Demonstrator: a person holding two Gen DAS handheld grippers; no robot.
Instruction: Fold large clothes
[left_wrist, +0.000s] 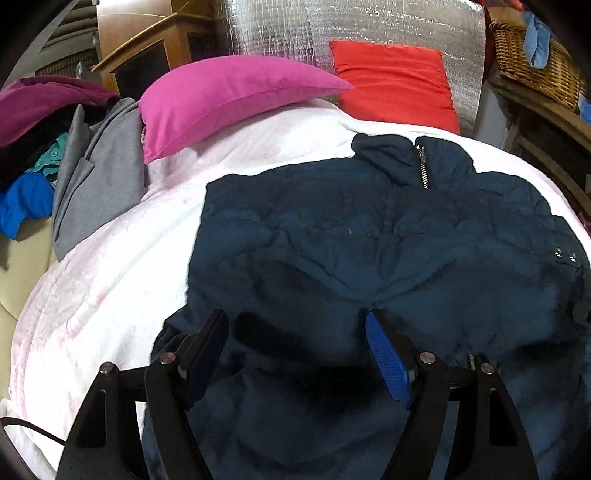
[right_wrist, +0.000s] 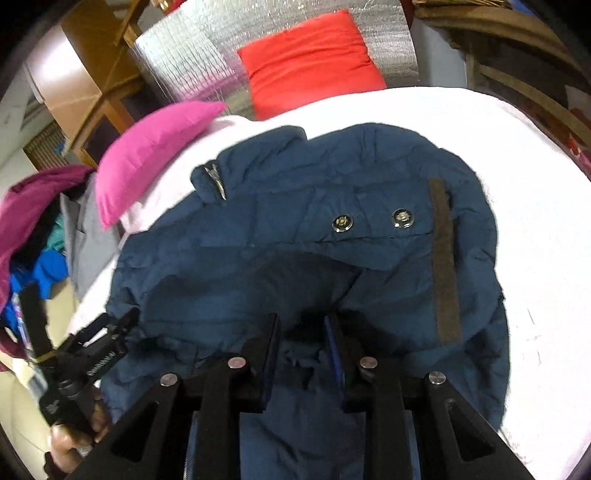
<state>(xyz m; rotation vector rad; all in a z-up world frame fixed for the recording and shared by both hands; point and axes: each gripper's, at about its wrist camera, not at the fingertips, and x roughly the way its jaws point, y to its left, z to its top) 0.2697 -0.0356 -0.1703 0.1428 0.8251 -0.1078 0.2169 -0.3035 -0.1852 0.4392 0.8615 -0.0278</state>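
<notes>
White plush blanket (left_wrist: 110, 280) covers the bed; a navy quilted puffer jacket (left_wrist: 369, 240) lies spread across it, collar toward a pink pillow (left_wrist: 229, 99). Left gripper (left_wrist: 295, 354) hovers spread above the hem. Right gripper (right_wrist: 301, 354), jaws nearly together, pinches a jacket fold.

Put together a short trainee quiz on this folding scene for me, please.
1. True or false: the pink pillow lies on top of the navy jacket.
2. How many snap buttons show on the jacket in the right wrist view? A one, B two, C four.
3. Fill in: the left claw is over the jacket with its jaws ___.
Key: 1 false, it rests on the white blanket; 2 B; 3 open.
</notes>
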